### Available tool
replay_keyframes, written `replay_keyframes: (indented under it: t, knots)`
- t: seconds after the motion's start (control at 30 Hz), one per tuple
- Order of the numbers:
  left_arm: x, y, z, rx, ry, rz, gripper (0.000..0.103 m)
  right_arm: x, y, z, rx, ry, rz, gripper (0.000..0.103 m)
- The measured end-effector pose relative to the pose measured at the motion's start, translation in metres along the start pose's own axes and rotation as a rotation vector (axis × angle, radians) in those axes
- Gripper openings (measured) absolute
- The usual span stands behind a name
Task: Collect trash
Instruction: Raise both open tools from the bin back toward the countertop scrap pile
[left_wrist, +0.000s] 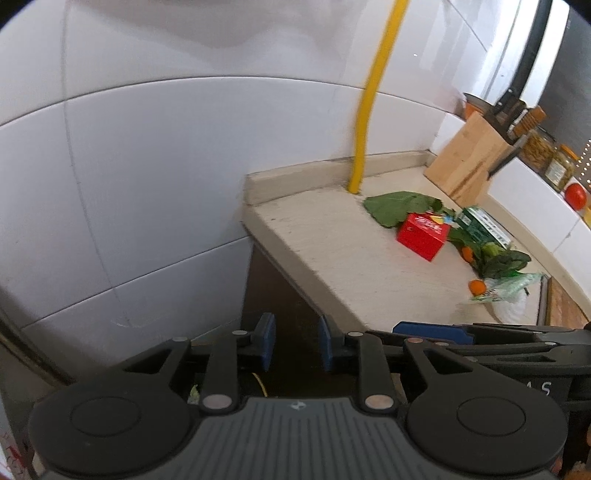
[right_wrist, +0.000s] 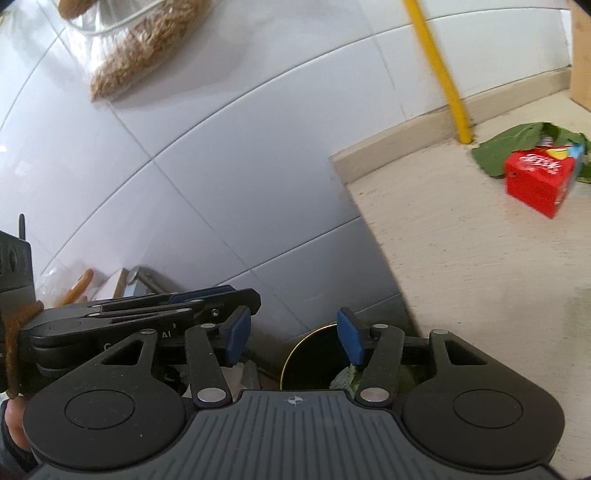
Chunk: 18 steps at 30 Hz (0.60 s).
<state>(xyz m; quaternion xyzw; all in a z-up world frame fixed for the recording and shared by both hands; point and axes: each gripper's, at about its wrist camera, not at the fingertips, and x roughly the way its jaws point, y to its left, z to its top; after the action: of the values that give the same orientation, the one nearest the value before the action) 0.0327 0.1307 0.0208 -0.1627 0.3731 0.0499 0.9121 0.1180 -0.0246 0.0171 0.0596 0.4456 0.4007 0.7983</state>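
Note:
Trash lies on the beige counter (left_wrist: 332, 240): a red box (left_wrist: 423, 236), a big green leaf (left_wrist: 397, 206), a green carton (left_wrist: 480, 225), dark spinach leaves (left_wrist: 502, 260), orange bits (left_wrist: 476, 286) and a crumpled plastic bag (left_wrist: 513, 295). My left gripper (left_wrist: 297, 341) hangs open and empty off the counter's left end. Beside it, the right gripper (right_wrist: 293, 339) is open and empty above a round black bin (right_wrist: 314, 358), which holds green scraps (right_wrist: 345, 376). The red box (right_wrist: 539, 181) and leaf (right_wrist: 506, 147) lie far right in the right wrist view.
A yellow pipe (left_wrist: 369, 110) rises from the counter along the white tiled wall (left_wrist: 147, 166). A wooden knife block (left_wrist: 469, 162), jars (left_wrist: 539, 147) and a tomato (left_wrist: 576, 195) stand at the back right. A bag of brown stuff (right_wrist: 147, 48) hangs top left.

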Motion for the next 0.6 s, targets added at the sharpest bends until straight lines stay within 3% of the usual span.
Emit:
replay_keyframes:
  t: [0.6]
  knots:
    - [0.016,-0.092,0.021,0.221,0.014,-0.092,0.031,-0.071,-0.061,-0.009,0.126,-0.16,-0.099,0.065]
